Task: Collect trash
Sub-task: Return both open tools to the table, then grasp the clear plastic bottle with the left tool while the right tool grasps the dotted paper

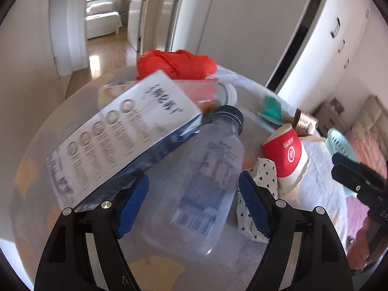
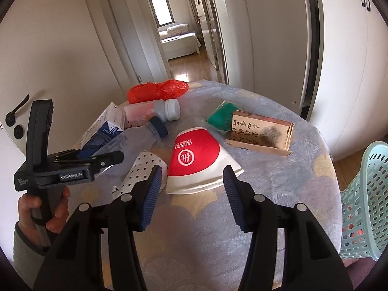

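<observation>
Round surface (image 2: 278, 169) w/ a pale patterned cloth holds all the trash, teal mesh basket (image 2: 368, 201) stands off its right edge, cut off by the frame. Big blue/white carton (image 1: 126, 140) lies tilted at the left, leaning over the clear plastic bottle (image 1: 211, 181). Left tool (image 1: 194, 203) is spread wide w/ that bottle's lower body right between the blue pads, but the pads don't press it afaict, so nothing gripped. Bottle label is blurred, can't read it. Right tool (image 2: 191, 194) is also released, jaws apart, w/ the squashed red/white paper cup (image 2: 196, 160) just ahead of the tips, not touching. Heart-print crumpled paper (image 2: 143, 169) sits just beside its left pad. Further back: open wooden box (image 2: 262, 133), green wad (image 2: 222, 117) touching it, pink bottle w/ white cap (image 2: 155, 112), red plastic bag (image 2: 157, 89) at the far edge. A hand (image 2: 52, 208) holds the left tool's handle, sleeve partly cut off.
</observation>
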The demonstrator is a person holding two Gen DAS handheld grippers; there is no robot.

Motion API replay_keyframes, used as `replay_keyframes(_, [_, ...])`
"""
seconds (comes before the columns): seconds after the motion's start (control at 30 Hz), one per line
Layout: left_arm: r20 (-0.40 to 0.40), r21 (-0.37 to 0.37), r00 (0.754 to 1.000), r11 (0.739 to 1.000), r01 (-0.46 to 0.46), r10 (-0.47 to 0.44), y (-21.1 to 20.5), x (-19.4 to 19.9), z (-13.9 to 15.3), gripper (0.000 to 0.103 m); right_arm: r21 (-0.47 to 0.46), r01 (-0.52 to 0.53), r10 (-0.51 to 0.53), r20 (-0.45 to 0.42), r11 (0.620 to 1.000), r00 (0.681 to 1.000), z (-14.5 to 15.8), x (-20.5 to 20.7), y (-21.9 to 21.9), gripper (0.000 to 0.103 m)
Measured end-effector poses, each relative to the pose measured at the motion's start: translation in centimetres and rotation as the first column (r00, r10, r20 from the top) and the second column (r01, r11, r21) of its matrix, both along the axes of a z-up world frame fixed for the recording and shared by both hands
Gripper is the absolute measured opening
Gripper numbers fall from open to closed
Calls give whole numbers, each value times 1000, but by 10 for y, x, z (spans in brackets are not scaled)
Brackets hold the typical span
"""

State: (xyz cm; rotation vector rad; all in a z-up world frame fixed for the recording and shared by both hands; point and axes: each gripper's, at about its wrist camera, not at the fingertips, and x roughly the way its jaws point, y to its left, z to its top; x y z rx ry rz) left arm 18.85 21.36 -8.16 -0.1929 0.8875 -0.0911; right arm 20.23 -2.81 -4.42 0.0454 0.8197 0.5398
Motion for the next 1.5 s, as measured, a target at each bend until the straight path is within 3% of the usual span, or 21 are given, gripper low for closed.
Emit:
replay_keyframes(0.1, [-47, 28, 999, 999, 15, -14, -9, 8, -8, 71, 19, 8, -7, -38, 1000, 999, -4, 9, -4, 49])
replay_keyframes(0.27, [-54, 42, 998, 999, 32, -30, -20, 4, -12, 58, 32, -23, 25, -61, 999, 998, -8, 8, 3, 49])
replay_keyframes(0.6, [7, -80, 995, 992, -98, 99, -6, -87, -9, 55, 64, -100, 109, -151, 993, 982, -22, 7, 52, 49])
replay_keyframes(0.83, [19, -72, 989, 987, -144, 146, -1, -127, -14, 55, 21, -97, 100, -183, 995, 978, -37, 22, 89, 49])
replay_keyframes(1.0, [23, -88, 986, 983, -163, 165, 0, -136, -14, 55, -44, -96, 86, -190, 994, 978, -49, 23, 105, 49])
replay_keyframes(1.23, [60, -93, 988, 986, -139, 145, -15, -133, -5, 53, -10, -117, 113, -208, 993, 972, -48, 15, 79, 14])
replay_keyframes(1.5, [108, -104, 990, 991, -85, 96, -45, -130, 10, 53, 66, -81, 92, -172, 994, 981, -18, 0, 33, 13])
